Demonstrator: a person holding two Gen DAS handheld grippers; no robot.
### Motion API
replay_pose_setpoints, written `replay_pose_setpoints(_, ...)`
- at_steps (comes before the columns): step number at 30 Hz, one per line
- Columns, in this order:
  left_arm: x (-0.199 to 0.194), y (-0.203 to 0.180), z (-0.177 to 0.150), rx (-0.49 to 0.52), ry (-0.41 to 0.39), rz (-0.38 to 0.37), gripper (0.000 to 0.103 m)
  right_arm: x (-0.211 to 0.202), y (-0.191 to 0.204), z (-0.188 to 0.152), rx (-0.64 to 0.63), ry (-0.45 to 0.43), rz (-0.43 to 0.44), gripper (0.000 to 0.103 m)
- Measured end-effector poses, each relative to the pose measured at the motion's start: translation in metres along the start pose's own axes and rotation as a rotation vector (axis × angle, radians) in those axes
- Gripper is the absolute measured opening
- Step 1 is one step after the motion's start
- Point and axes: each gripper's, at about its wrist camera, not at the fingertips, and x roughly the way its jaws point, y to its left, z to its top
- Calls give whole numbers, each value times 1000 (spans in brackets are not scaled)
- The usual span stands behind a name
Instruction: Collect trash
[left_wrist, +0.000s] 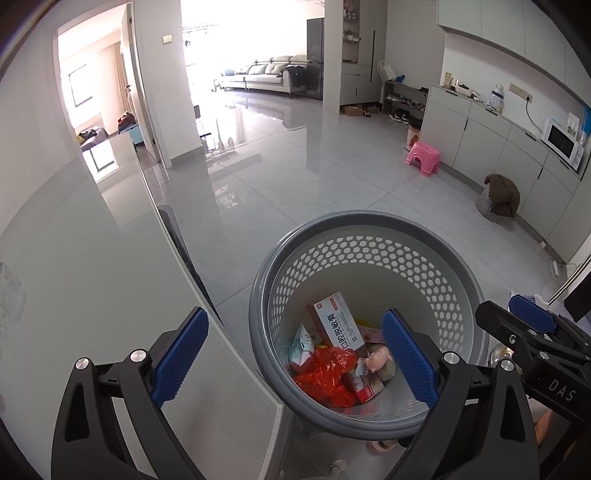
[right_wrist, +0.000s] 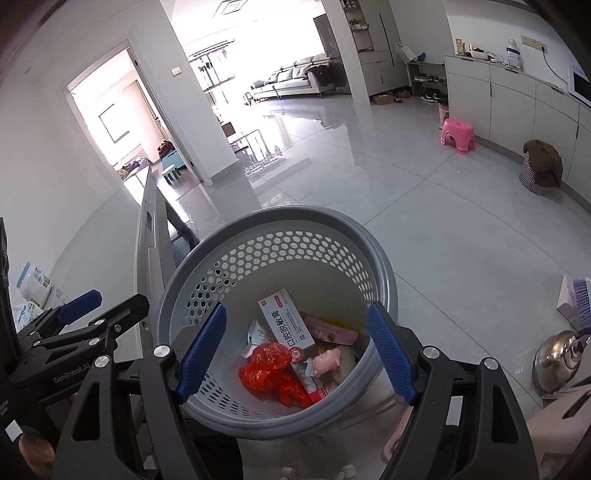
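Observation:
A grey perforated waste basket (left_wrist: 369, 221) stands on the floor beside a glass table; it also shows in the right wrist view (right_wrist: 273, 218). Inside lie a white and red toothpaste box (left_wrist: 338, 325), a crumpled red plastic bag (left_wrist: 327, 373), a small pink pig toy (left_wrist: 378, 360) and other packets. The same box (right_wrist: 286, 323), bag (right_wrist: 267, 369) and pig (right_wrist: 327, 362) show in the right wrist view. My left gripper (left_wrist: 293, 354) is open and empty above the basket's near rim. My right gripper (right_wrist: 295, 350) is open and empty above the basket.
The glass table (left_wrist: 92, 266) lies to the left of the basket. A pink stool (left_wrist: 423, 157) and a checked basket with brown cloth (left_wrist: 496, 197) stand by the right cabinets. A steel kettle (right_wrist: 557, 362) and a brush (right_wrist: 581, 302) lie at the right.

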Motion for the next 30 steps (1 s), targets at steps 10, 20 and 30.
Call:
replay_pose_setpoints(10, -2, -1, 0, 4, -4, 11, 96, -2, 0, -2, 1, -3, -5, 76)
replay_pose_setpoints(20, -3, 0, -1, 1, -4, 28, 97, -4, 0, -2, -1, -5, -5, 77)
replay_pose_setpoints(30, -4, 7, -1, -35, 6, 47, 97, -13, 2, -1, -10, -11, -1, 77)
